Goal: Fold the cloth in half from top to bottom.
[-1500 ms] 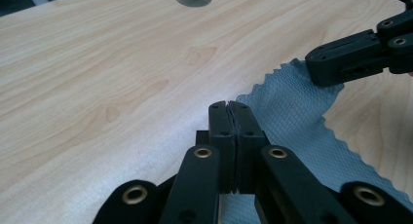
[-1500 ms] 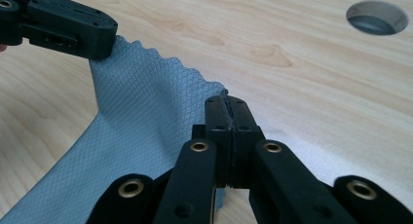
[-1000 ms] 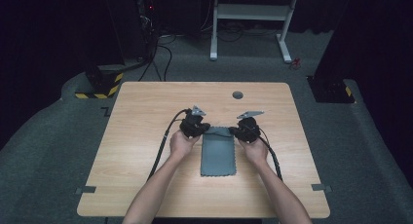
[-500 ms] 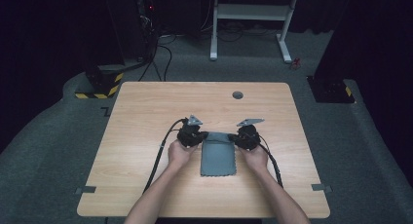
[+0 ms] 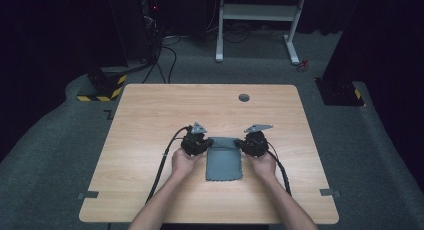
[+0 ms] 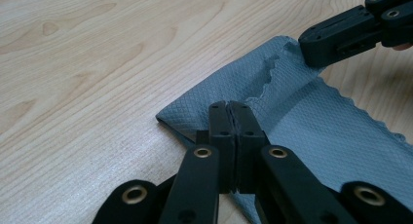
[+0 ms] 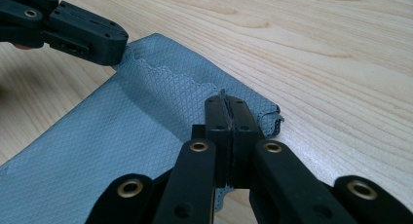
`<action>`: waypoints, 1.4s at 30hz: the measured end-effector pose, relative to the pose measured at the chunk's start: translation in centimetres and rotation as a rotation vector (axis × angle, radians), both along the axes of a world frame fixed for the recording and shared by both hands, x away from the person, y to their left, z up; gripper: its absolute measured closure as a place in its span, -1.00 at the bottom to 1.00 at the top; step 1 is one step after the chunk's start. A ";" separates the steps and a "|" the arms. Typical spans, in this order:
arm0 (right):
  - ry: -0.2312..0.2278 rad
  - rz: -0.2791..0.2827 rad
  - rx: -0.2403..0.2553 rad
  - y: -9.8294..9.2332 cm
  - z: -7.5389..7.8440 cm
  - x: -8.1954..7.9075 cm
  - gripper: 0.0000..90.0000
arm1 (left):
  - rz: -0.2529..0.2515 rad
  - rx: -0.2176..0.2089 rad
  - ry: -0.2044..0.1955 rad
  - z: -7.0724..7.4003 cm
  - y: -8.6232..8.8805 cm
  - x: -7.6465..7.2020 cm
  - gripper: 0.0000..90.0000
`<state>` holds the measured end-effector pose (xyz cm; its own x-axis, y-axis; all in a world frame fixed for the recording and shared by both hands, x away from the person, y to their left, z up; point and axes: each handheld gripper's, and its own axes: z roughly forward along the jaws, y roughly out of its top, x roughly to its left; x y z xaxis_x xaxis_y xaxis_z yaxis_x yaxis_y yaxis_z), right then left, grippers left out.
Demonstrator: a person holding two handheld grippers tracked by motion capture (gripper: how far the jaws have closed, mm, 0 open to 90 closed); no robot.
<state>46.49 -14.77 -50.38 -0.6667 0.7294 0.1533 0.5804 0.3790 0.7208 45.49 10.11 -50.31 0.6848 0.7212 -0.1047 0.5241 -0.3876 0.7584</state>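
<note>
A grey waffle-textured cloth [image 5: 224, 165] lies on the wooden table [image 5: 150, 120] in front of the person. My left gripper [image 5: 206, 143] is shut on the cloth's far left corner, and my right gripper [image 5: 242, 144] is shut on its far right corner. In the left gripper view my jaws [image 6: 228, 107] pinch a folded-over edge of the cloth [image 6: 316, 112], with the right gripper [image 6: 311, 44] clamped on the other corner. The right gripper view has my jaws [image 7: 226, 103] closed on the cloth [image 7: 112, 136], and the left gripper [image 7: 114, 45] grips the far corner. The held edge is lifted and doubled over.
A round cable hole [image 5: 244, 97] sits near the table's far edge. Beyond the table stand a white desk frame [image 5: 255, 12] and a black-and-yellow striped base [image 5: 102, 87] on the floor. Cables trail from both grippers toward the near edge.
Both grippers have come toward the person with the cloth's far edge, the left one more. The cloth now looks shorter on the table.
</note>
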 end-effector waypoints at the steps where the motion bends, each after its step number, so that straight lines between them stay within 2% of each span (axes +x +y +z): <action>1: -0.003 0.005 -0.001 0.0 0.0 -0.1 0.99 | 0.001 -0.002 0.002 0.0 -0.1 -0.1 0.98; 6: 0.000 0.009 0.000 -0.1 -0.1 -0.3 0.99 | -0.007 0.013 -0.010 -0.1 -0.2 -0.4 0.98; 14: -0.012 0.023 -0.006 -0.1 0.1 -1.0 0.99 | -0.004 -0.004 -0.024 0.1 0.1 -1.0 0.98; 21: -0.029 0.041 -0.011 -0.2 0.2 -1.3 0.99 | -0.010 -0.005 -0.025 0.1 0.1 -1.5 0.98; 24: -0.018 0.034 -0.007 -0.2 0.3 -1.7 0.99 | -0.015 -0.005 -0.027 0.2 0.2 -1.8 0.98; 25: -0.030 0.044 -0.009 -0.3 0.2 -1.7 0.99 | -0.015 -0.008 -0.026 0.2 0.2 -1.9 0.98; 30: -0.028 0.048 -0.008 -0.3 0.4 -2.4 0.99 | -0.017 -0.008 -0.026 0.1 0.2 -2.3 0.98; 32: -0.044 0.062 -0.010 -0.3 0.5 -2.5 1.00 | -0.018 -0.011 -0.024 0.1 0.3 -2.5 0.98; 42: -0.042 0.063 -0.002 -0.5 0.5 -3.3 0.99 | -0.022 -0.021 -0.026 0.2 0.4 -3.1 0.98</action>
<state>43.18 -15.29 -49.84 -0.7173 0.6857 0.1234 0.5248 0.4153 0.7431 42.34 10.50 -50.15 0.7034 0.7034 -0.1022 0.4958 -0.3824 0.7797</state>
